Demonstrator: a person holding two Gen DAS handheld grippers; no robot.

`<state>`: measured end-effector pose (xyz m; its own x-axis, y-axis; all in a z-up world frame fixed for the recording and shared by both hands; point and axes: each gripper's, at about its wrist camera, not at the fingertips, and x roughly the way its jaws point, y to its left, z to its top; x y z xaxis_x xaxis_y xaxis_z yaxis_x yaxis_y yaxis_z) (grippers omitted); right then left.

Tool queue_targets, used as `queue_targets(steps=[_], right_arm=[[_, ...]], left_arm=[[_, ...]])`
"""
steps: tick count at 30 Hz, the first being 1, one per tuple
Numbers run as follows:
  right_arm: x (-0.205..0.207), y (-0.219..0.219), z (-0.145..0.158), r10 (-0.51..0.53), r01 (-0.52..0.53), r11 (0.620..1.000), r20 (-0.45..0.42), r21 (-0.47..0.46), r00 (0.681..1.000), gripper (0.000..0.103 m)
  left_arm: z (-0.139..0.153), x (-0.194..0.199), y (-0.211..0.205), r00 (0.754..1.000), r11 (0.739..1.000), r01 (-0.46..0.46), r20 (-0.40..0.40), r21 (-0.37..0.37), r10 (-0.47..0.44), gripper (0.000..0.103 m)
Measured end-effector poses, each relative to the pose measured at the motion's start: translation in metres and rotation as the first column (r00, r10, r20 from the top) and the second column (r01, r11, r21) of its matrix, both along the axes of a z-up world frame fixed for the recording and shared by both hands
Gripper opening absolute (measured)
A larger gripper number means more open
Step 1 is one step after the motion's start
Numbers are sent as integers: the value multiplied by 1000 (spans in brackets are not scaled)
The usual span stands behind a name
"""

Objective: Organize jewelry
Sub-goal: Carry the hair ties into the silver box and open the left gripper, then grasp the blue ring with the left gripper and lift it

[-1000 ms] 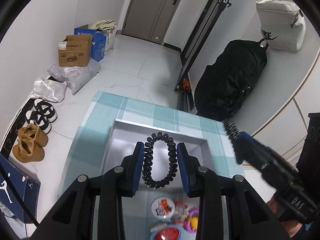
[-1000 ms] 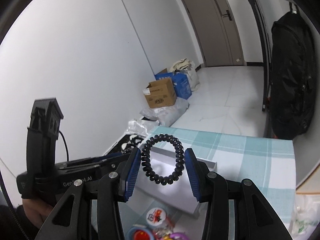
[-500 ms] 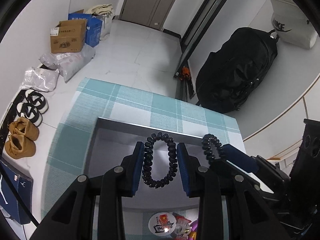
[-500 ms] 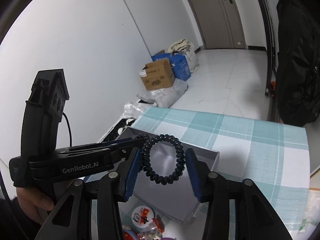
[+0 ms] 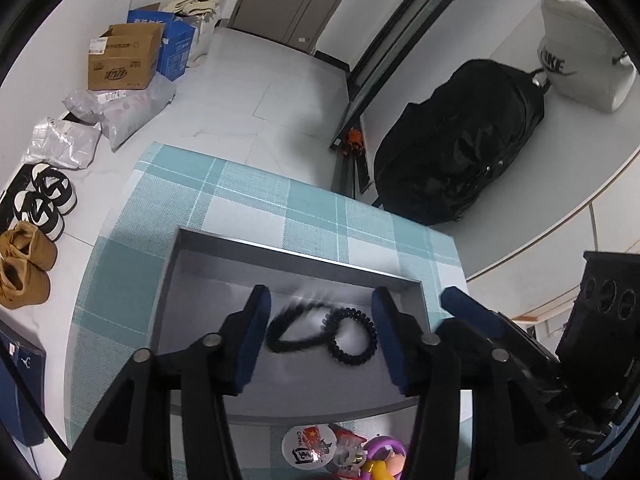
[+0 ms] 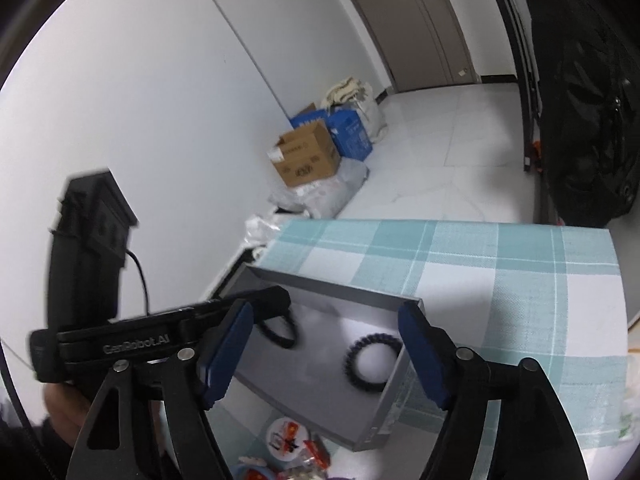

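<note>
Claws have just been opening: left claw (image 5: 320,336) and right claw (image 6: 326,354) gape empty over the tray (image 5: 304,250), releasing both coils (image 5: 352,336) for storage.

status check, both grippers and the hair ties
Left hand-held gripper and right hand-held gripper open, jaws just opened. Two black coil hair ties loose in grey tray. Nothing blocking.
</note>
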<state>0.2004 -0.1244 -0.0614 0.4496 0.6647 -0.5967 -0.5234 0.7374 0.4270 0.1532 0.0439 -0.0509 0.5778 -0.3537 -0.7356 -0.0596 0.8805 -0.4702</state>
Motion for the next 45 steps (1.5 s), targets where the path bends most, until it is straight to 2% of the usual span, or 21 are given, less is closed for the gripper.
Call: queue_targets(steps=[5,8,12,14,18,22,29,32,36,41,45], right_arm=[[-12,-15,15,-58,57,998,73,18,996,85],[-16,-24,17,-94,92,995,81,27,992,85],[-26,-32,20,-119,118,993,107,14,987,86],[-34,-35,23,-123,123,992,124,12,985,88],[-54,-40,32,-131,133,991,184,3,974,103],[-70,-40,38,-130,138,990,237,-14,963,103],[-93,-40,42,-117,136,989,260,-55,958,103],[-104,-43,41,-112,133,989,254,-65,961,103],[-117,-49,39,-119,138,988,241,-64,963,103],[-123,-57,35,-130,150,986,227,-74,965,103],[-124,-62,31,-140,164,982,219,-91,965,103]], left_arm=[[10,-8,2,999,1000,6,49,-2,-6,50],[19,-18,2,996,1000,10,90,24,-13,65],[29,-37,6,990,999,-8,143,41,2,66],[31,-46,8,988,997,-19,154,71,8,66],[33,-66,2,983,979,-87,178,187,53,66],[41,-85,-1,971,970,-99,233,220,46,66],[29,-97,-3,987,976,-72,153,206,40,67],[25,-107,-10,990,973,-42,138,229,10,67],[11,-114,-25,996,972,29,71,235,-47,69],[-8,-124,-33,997,982,78,-27,175,-75,69],[-20,-123,-39,992,981,101,-91,167,-87,69]])
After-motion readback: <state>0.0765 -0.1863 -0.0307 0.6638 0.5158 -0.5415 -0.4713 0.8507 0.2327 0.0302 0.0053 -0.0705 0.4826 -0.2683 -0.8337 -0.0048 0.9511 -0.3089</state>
